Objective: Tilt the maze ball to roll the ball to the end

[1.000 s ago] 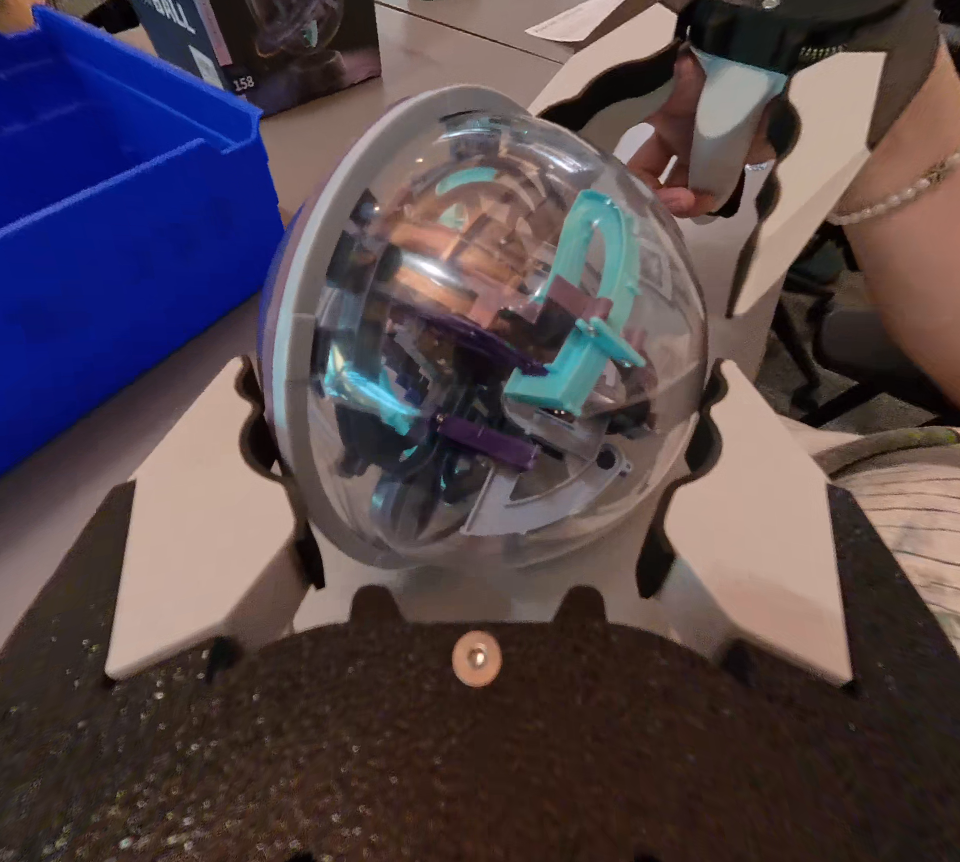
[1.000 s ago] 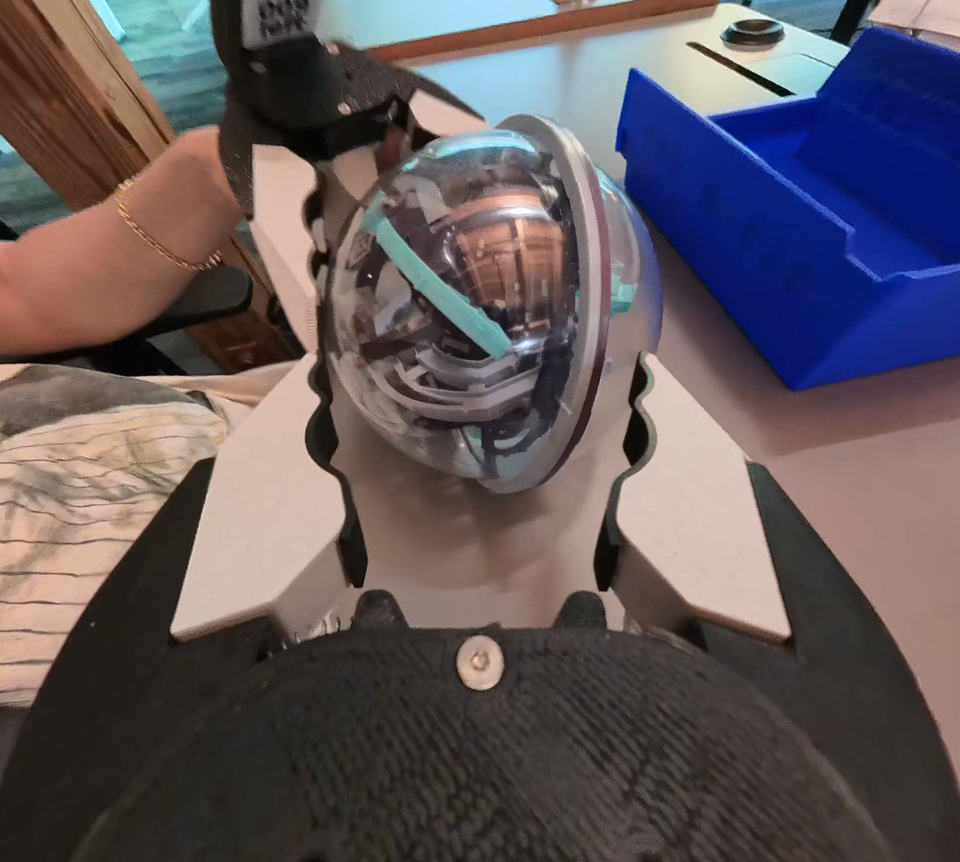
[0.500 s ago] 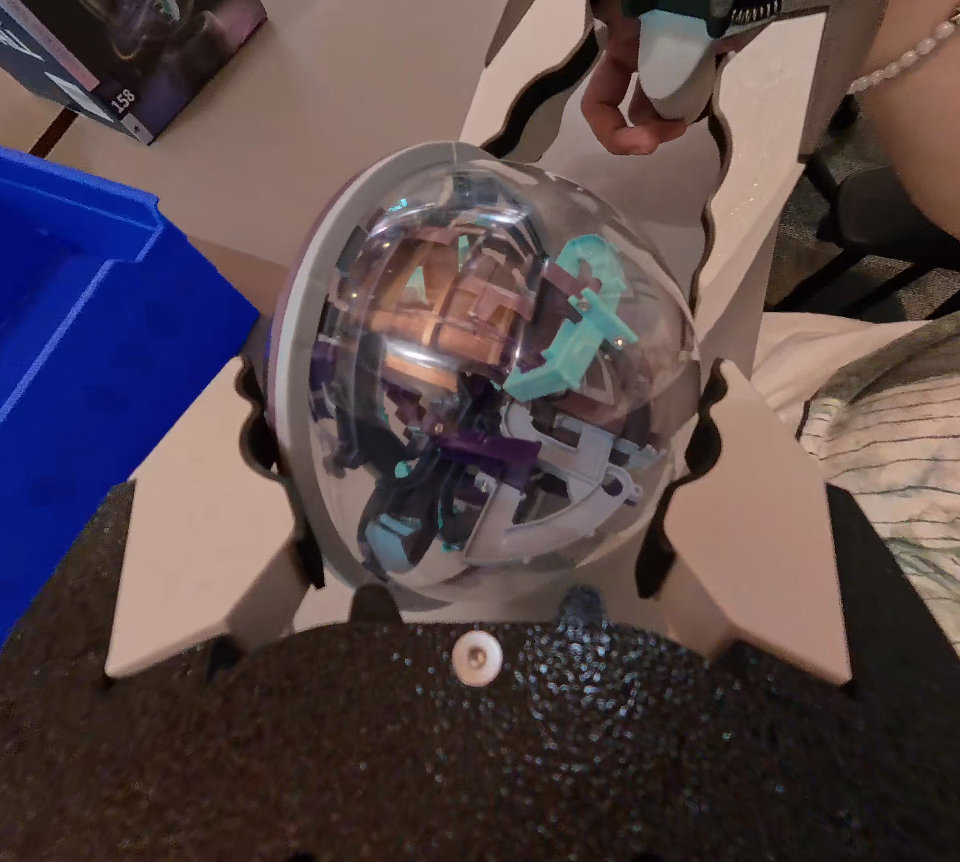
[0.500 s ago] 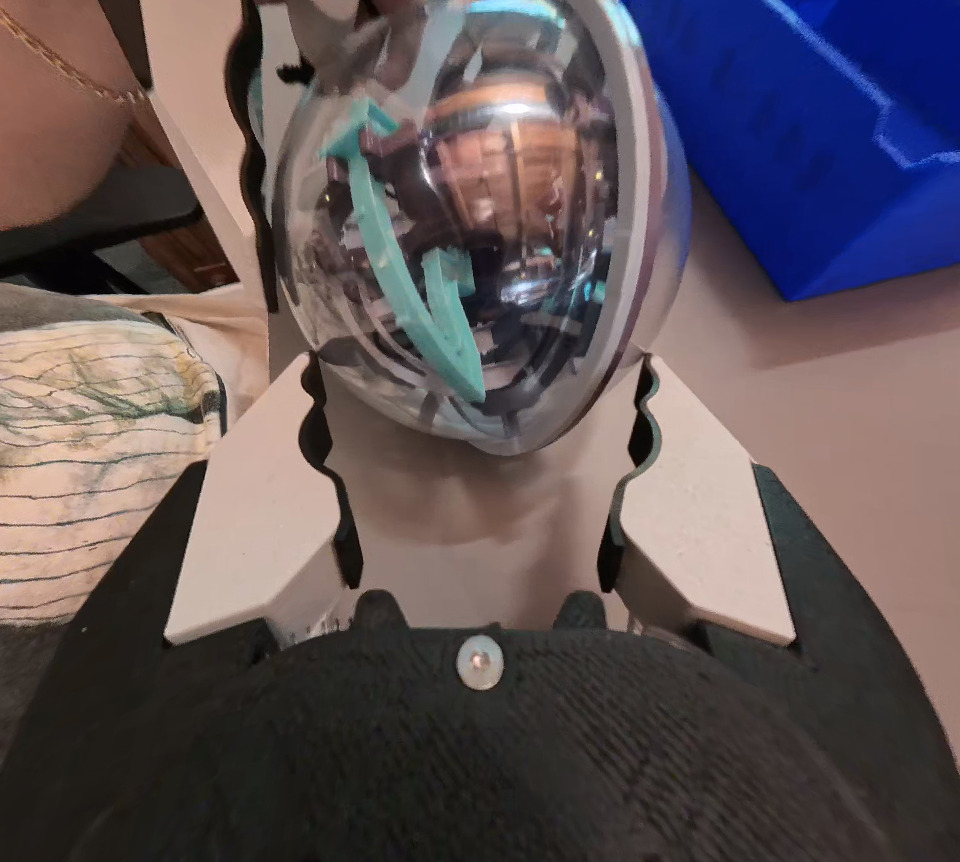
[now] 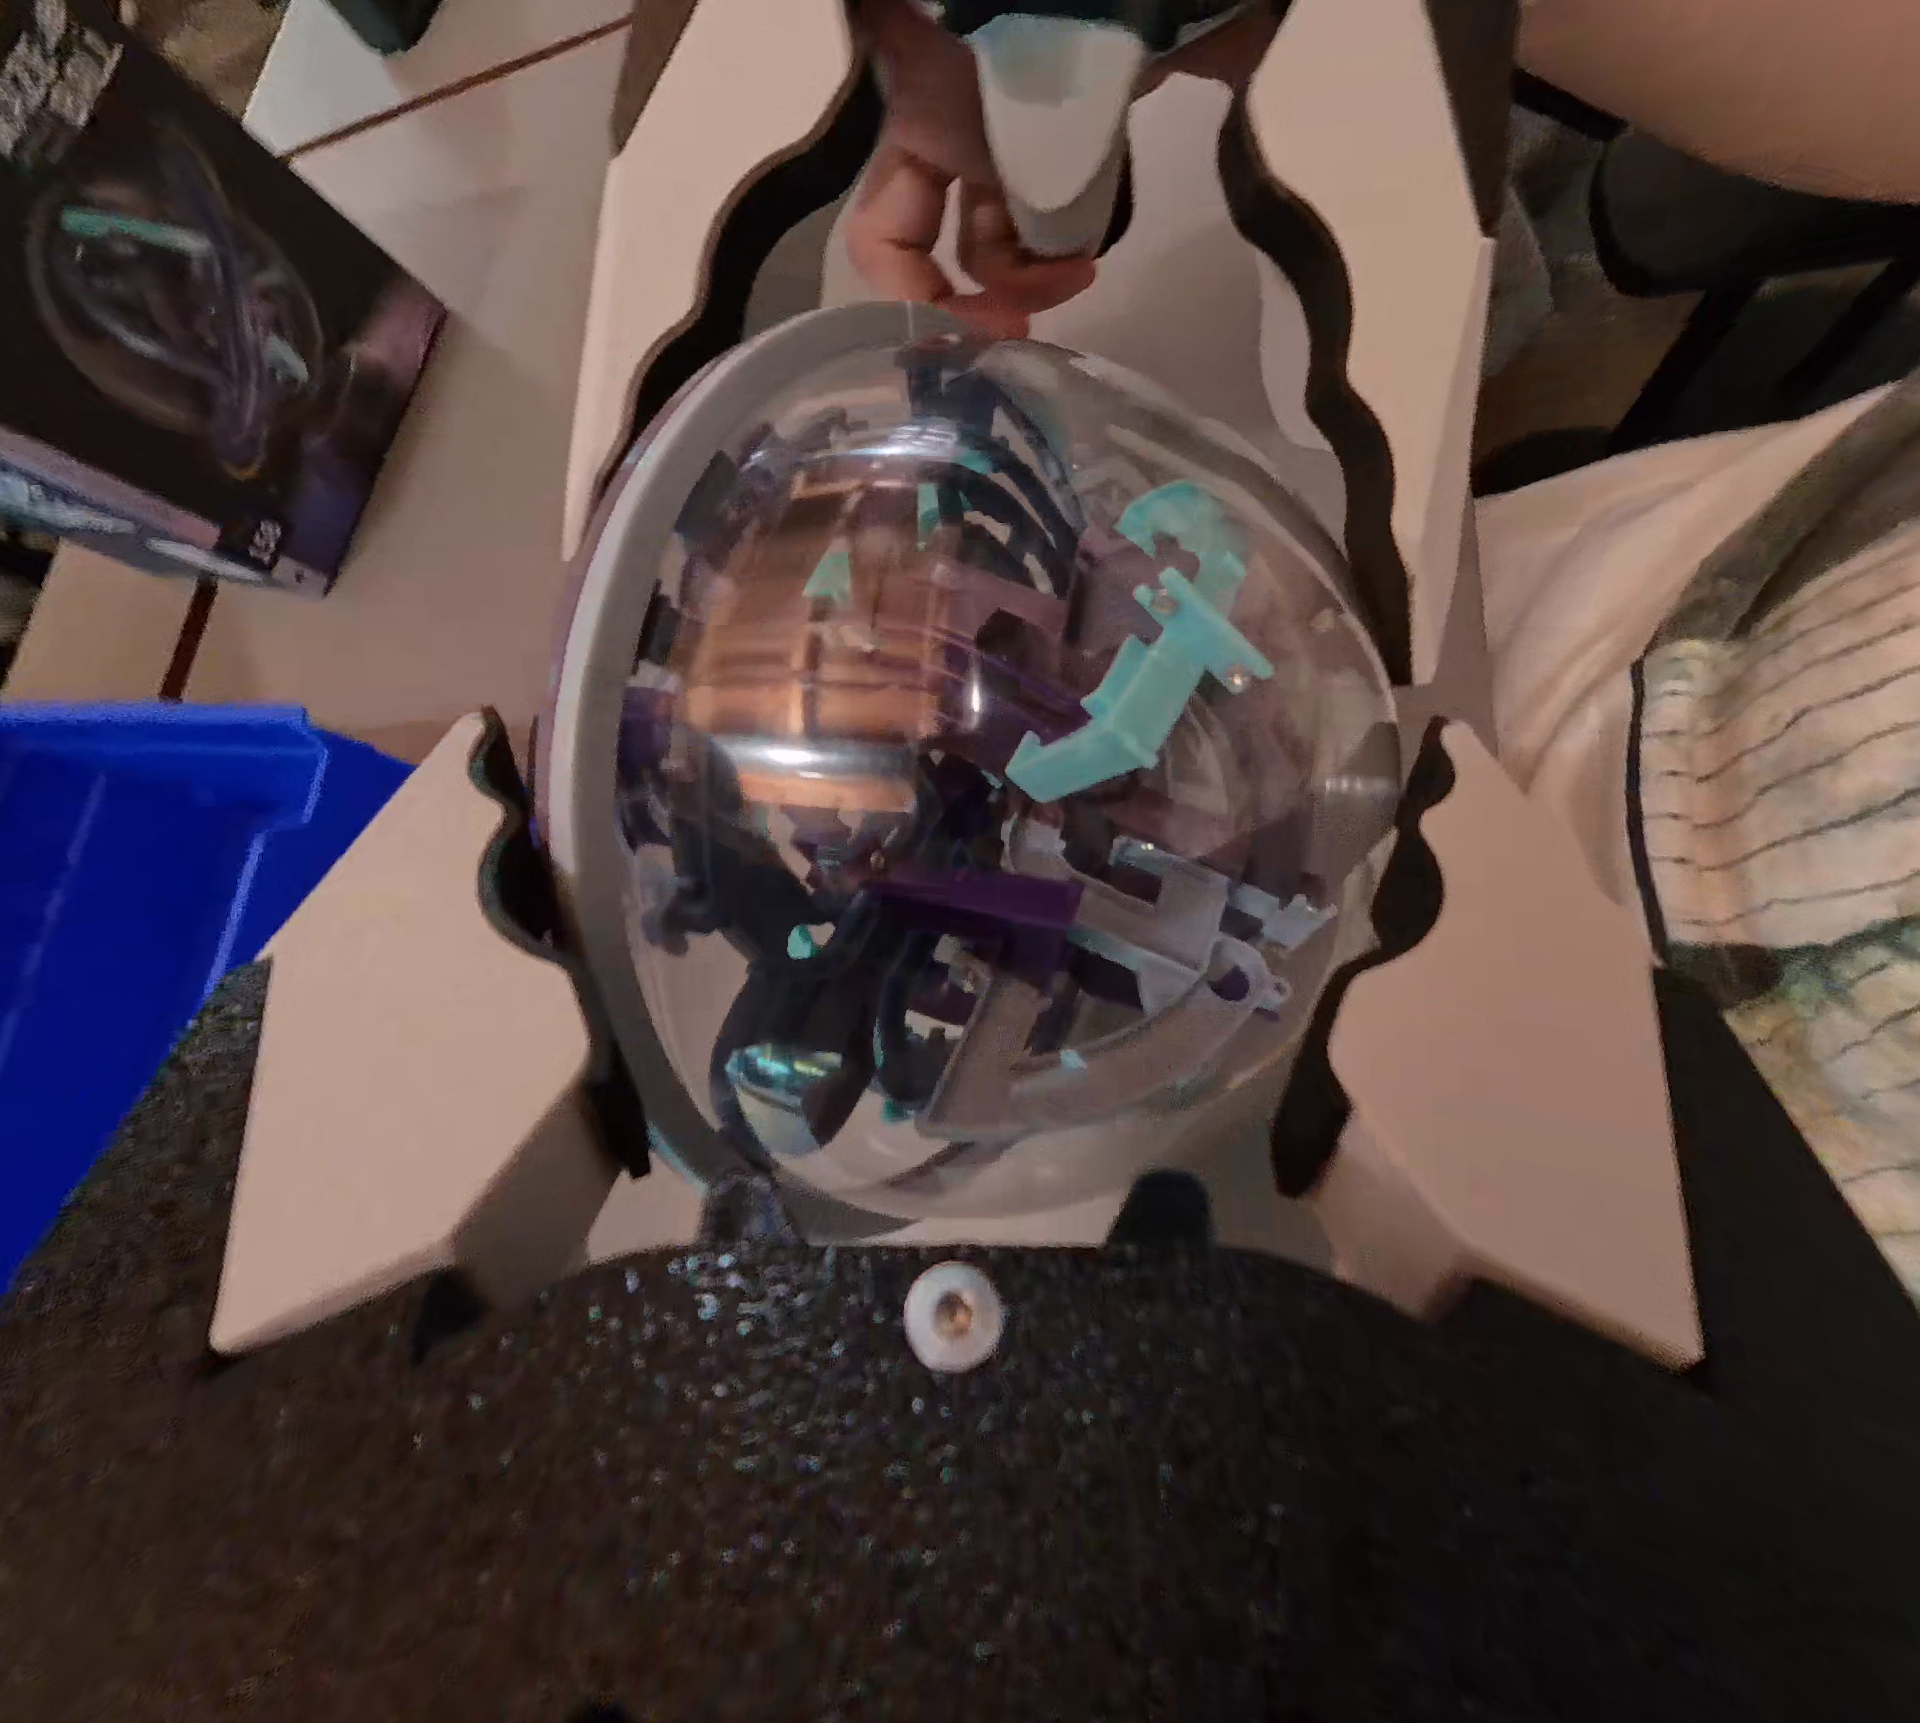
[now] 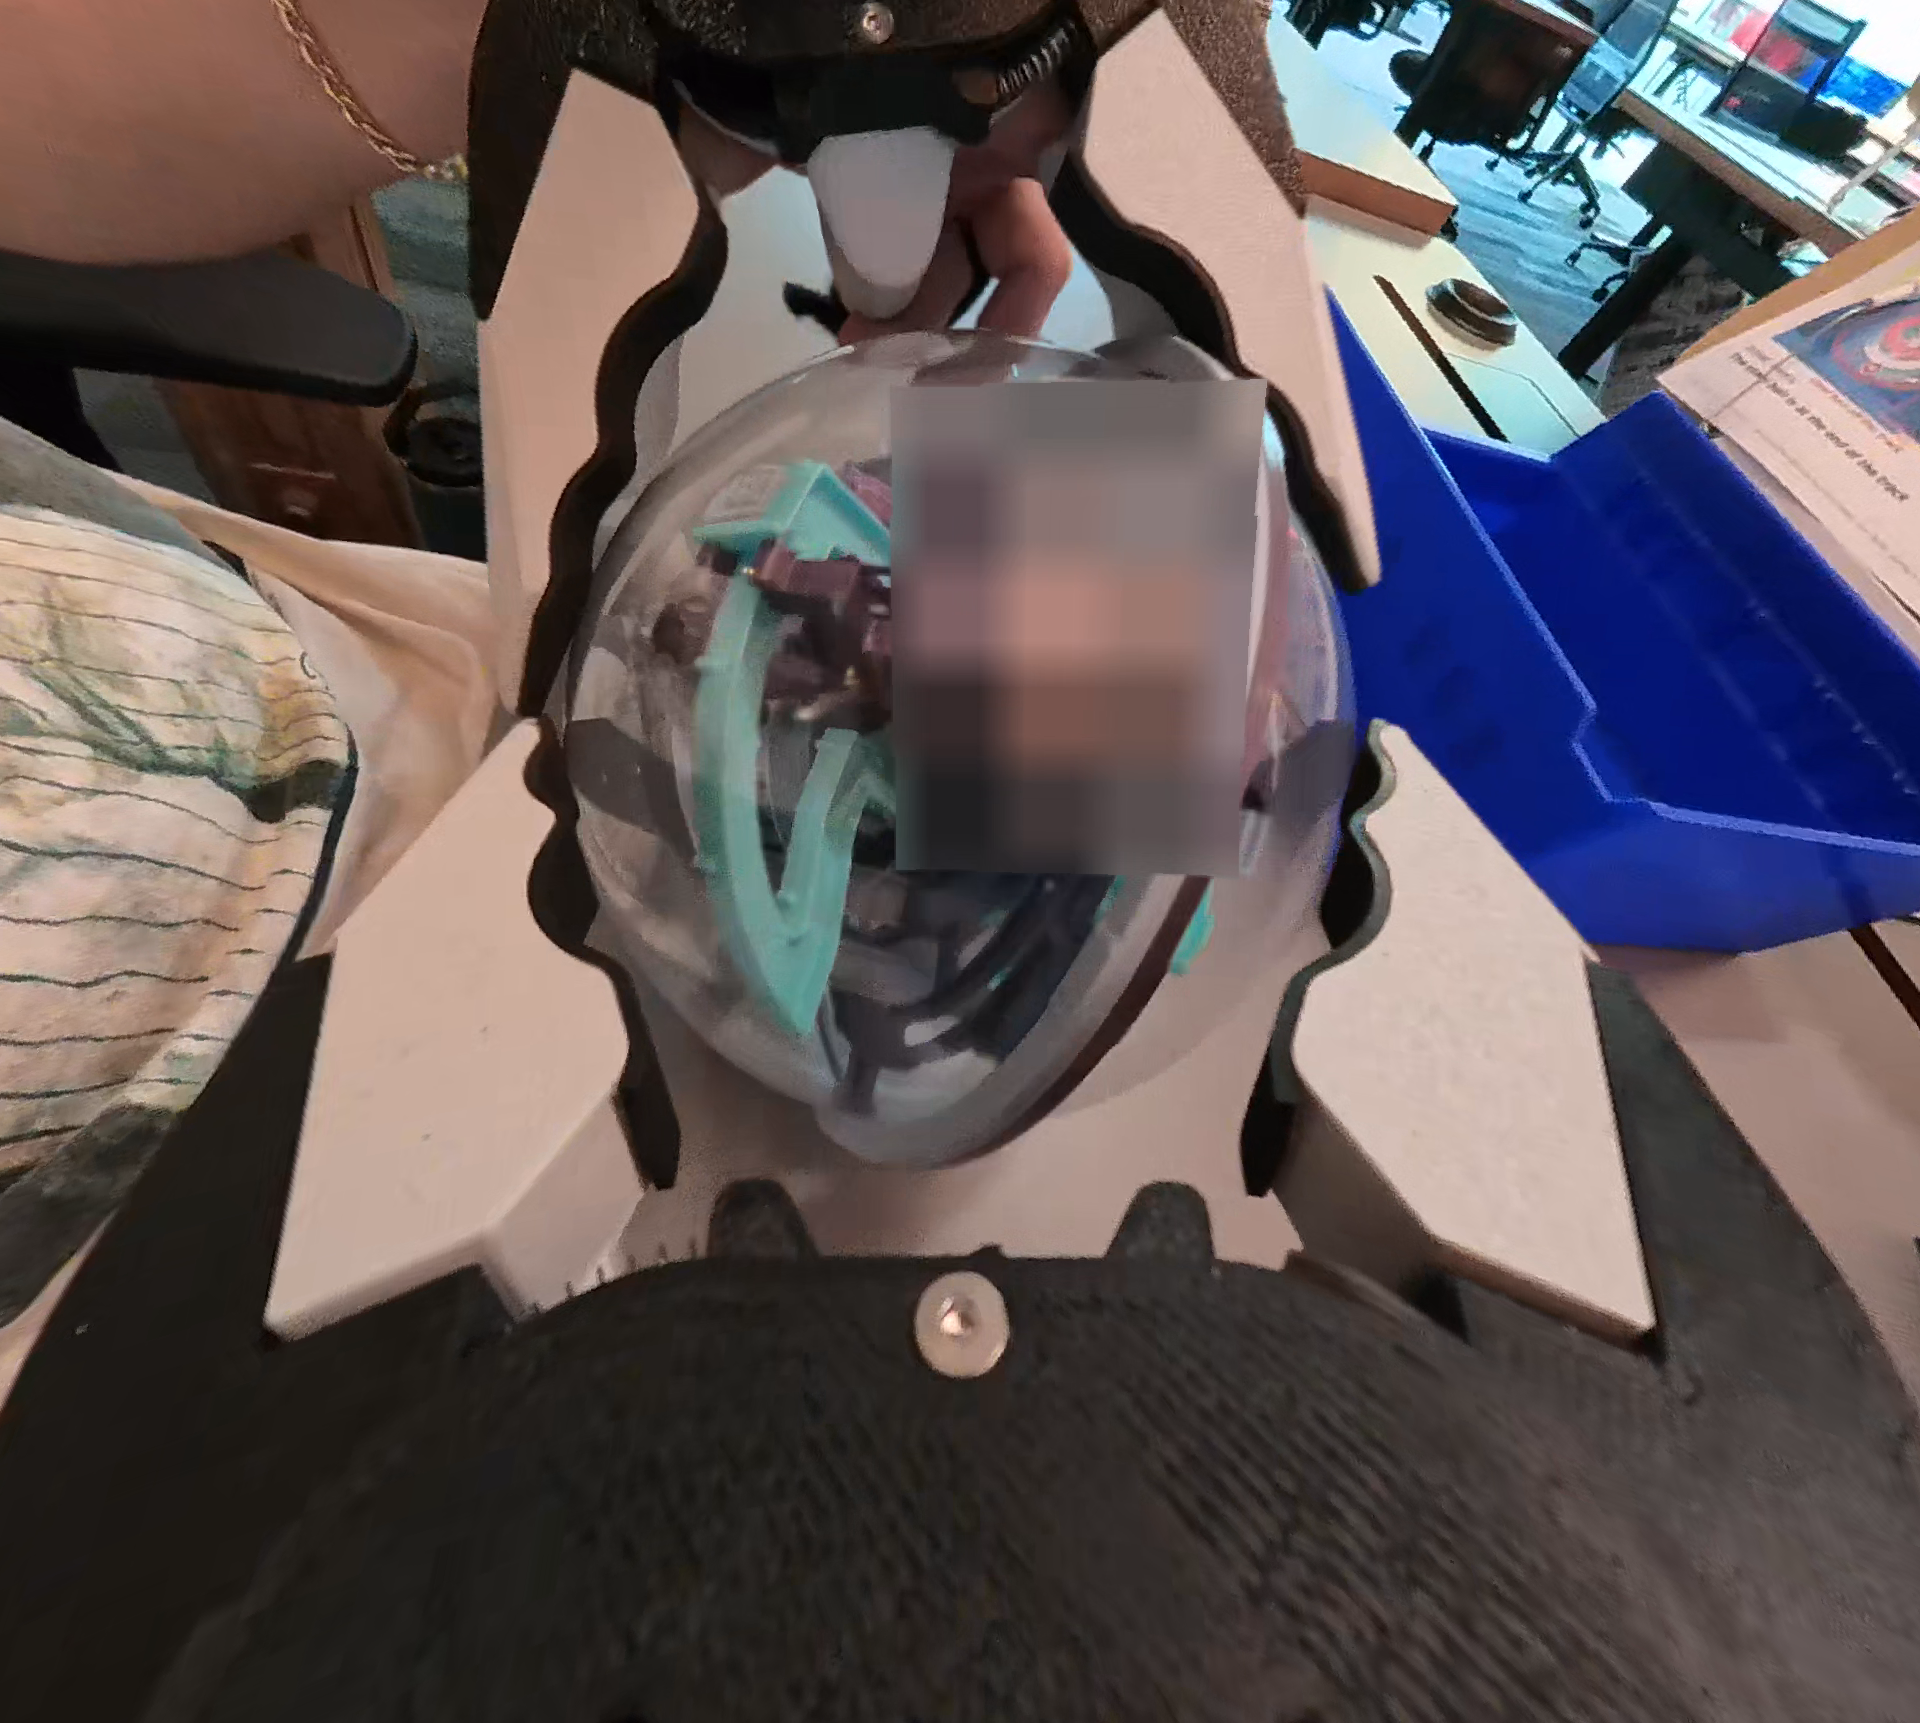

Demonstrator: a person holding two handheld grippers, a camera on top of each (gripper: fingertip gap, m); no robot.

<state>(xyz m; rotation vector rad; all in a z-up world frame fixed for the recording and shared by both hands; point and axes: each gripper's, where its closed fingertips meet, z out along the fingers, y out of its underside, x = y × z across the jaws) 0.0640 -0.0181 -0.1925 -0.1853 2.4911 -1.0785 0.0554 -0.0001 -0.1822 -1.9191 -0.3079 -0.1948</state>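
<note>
Fingers of your left gripper (image 5: 961, 852), white plates with wavy black inner edges, press against both sides of the clear plastic maze ball (image 5: 966, 759), so that gripper is pinching the sphere near its widest part. Your right gripper (image 6: 951, 852) does the same from the opposite side: its own two white fingers clasp the sphere's lower half, with the wavy pads touching the shell left and right. Each gripper shows in the other's view, reaching in from the top, the right one (image 5: 1049, 447) over the sphere's far end and the left one (image 6: 935, 468) likewise. The sphere hangs between the two tools, off the table, with its grey equator ring (image 5: 597, 717) standing nearly upright toward the left. Inside you can see teal track pieces (image 5: 1143, 686), a purple bar (image 5: 977, 910) and grey curved ramps (image 5: 1132, 998); the small rolling ball inside cannot be picked out. Below and left lies a blue plastic bin (image 5: 125, 894), which the right view places at the right (image 6: 1662, 717). Farther out, a dark printed cardboard box (image 5: 177, 364) rests on the pale tabletop (image 5: 436, 239). A striped garment (image 5: 1787, 790) fills the right edge.
</note>
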